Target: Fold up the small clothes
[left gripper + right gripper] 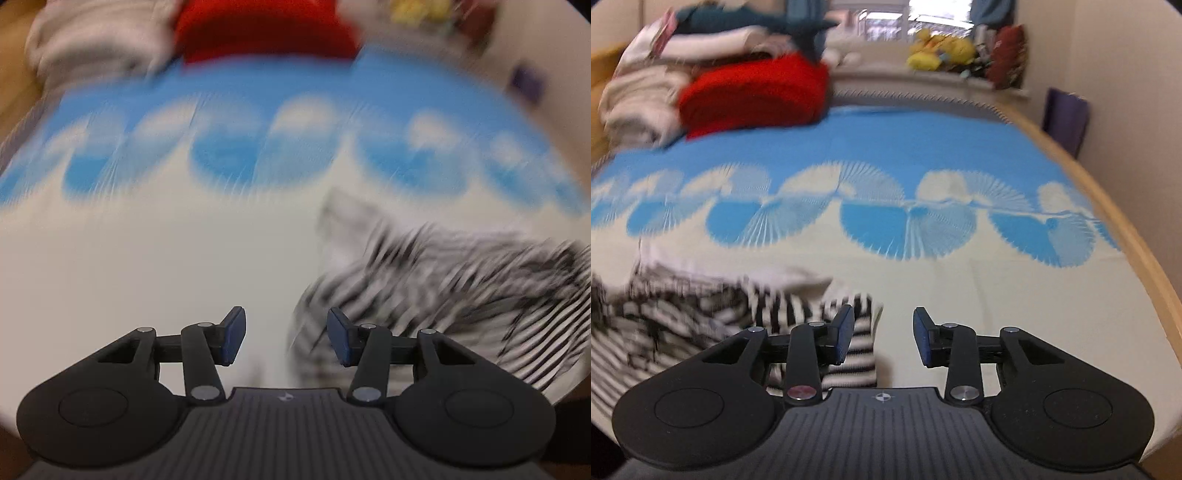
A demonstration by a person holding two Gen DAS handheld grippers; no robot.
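Note:
A black-and-white striped garment point(443, 291) lies crumpled on the cream part of the bed cover, blurred in the left wrist view. It also shows in the right wrist view point(701, 314) at the lower left. My left gripper point(286, 338) is open and empty, just left of the garment's edge. My right gripper point(882, 338) is open and empty, with its left finger point(844, 332) over the garment's right end.
The blue-and-cream patterned bed cover point(923, 266) spreads ahead. A red pillow point(757, 92) and beige bedding point(639, 103) are stacked at the far left. Yellow plush toys point(940, 50) sit on the windowsill. A wooden bed edge point(1126, 229) runs along the right.

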